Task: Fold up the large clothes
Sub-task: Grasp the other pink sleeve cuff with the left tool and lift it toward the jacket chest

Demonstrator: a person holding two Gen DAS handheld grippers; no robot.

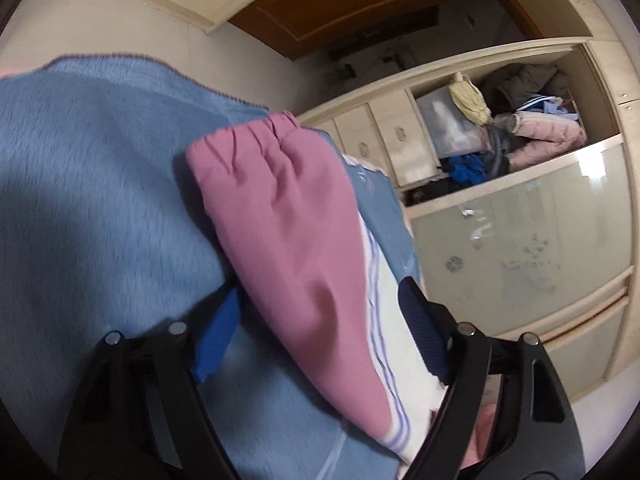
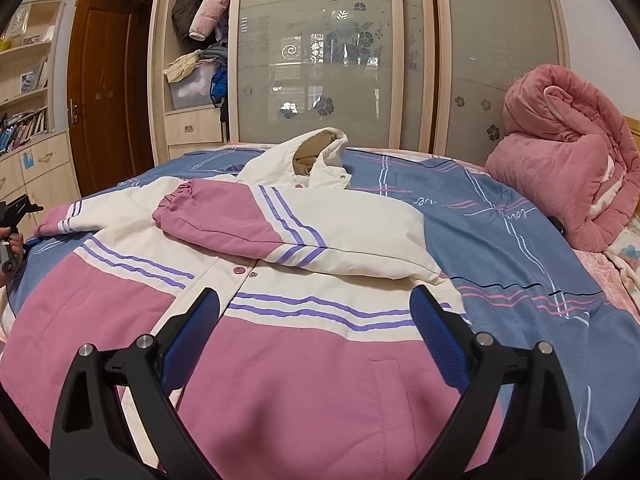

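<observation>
A pink and white hooded jacket (image 2: pixel 280 352) with purple stripes lies front up on the bed. Its right sleeve (image 2: pixel 224 220) is folded across the chest. Its other sleeve (image 2: pixel 68 220) stretches out toward the left edge of the bed. My right gripper (image 2: pixel 316 312) is open and empty, hovering over the jacket's lower front. My left gripper (image 1: pixel 320 312) is open, with the pink cuffed sleeve (image 1: pixel 288 216) lying between its fingers, not clamped. It also shows in the right wrist view (image 2: pixel 16 216) at the far left, beside that sleeve end.
The blue plaid bedsheet (image 2: pixel 520 248) covers the bed. A rolled pink quilt (image 2: pixel 568 168) sits at the right. A wardrobe with frosted sliding doors (image 2: pixel 320 60) and an open section full of clothes (image 1: pixel 512 120) stands behind. A brown door (image 2: pixel 104 92) and bookshelves (image 2: pixel 24 112) are at left.
</observation>
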